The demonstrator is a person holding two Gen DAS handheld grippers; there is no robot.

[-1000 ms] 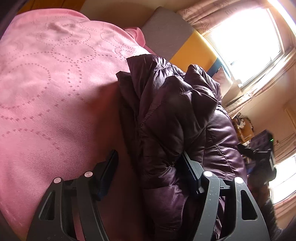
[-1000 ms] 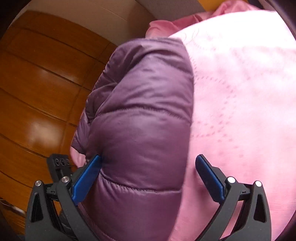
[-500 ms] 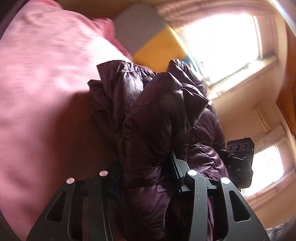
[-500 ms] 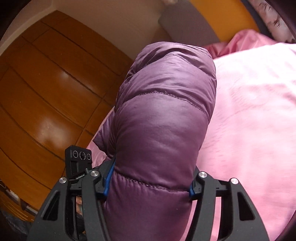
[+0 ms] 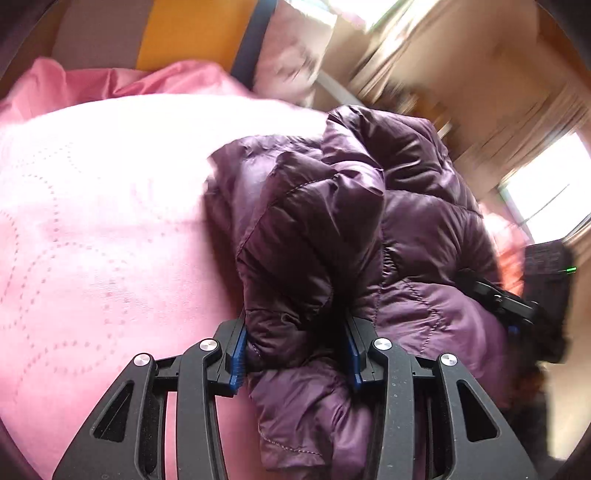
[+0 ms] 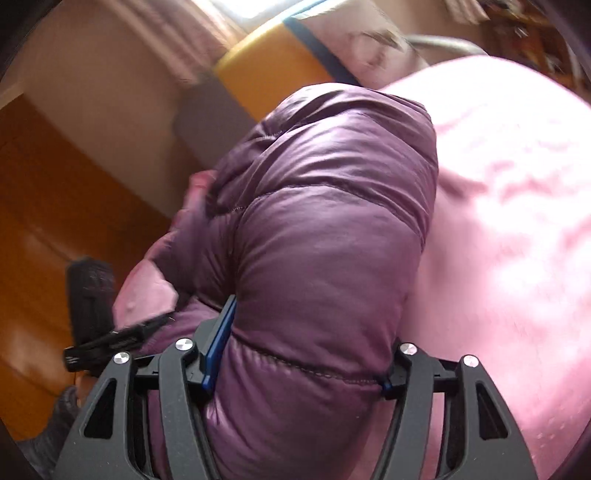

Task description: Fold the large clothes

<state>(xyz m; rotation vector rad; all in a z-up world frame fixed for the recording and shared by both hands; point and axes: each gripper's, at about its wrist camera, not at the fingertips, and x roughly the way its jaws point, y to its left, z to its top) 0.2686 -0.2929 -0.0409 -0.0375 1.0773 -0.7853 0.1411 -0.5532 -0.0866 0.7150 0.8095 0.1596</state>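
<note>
- Since a second ago, both sets of jaws have been brought in from wide apart onto the purple puffer jacket [image 5: 332, 236], and both views have been swung across the bed so that the striped headboard [image 5: 192, 33] and the bright window [image 5: 554, 199] now sit elsewhere in frame.
- A bunched fold of the jacket is held in the left gripper [image 5: 295, 354]; its blue pads [image 5: 238, 354] are pressed against the dark fabric on both sides, and the jaws are opening slightly at this moment with the fabric between them.
- A thick, quilted section of the jacket [image 6: 325, 236] is clamped by the right gripper [image 6: 295, 365]; a blue pad [image 6: 218, 350] is seen dug into the padding on the left, the jaws are set fairly wide around the bulk, and they too are opening a little.
- Beyond the left gripper, the rest of the jacket is seen heaped in folds, lying partly on the pink bedspread [image 5: 92, 221].
- In the left wrist view the other gripper [image 5: 498, 299] is glimpsed at the jacket's right edge.
- In the right wrist view the pink bedspread [image 6: 517, 203] is spread to the right of the jacket, and a wooden floor [image 6: 44, 221] is seen to the left.
- Much of the background is blurred.
</note>
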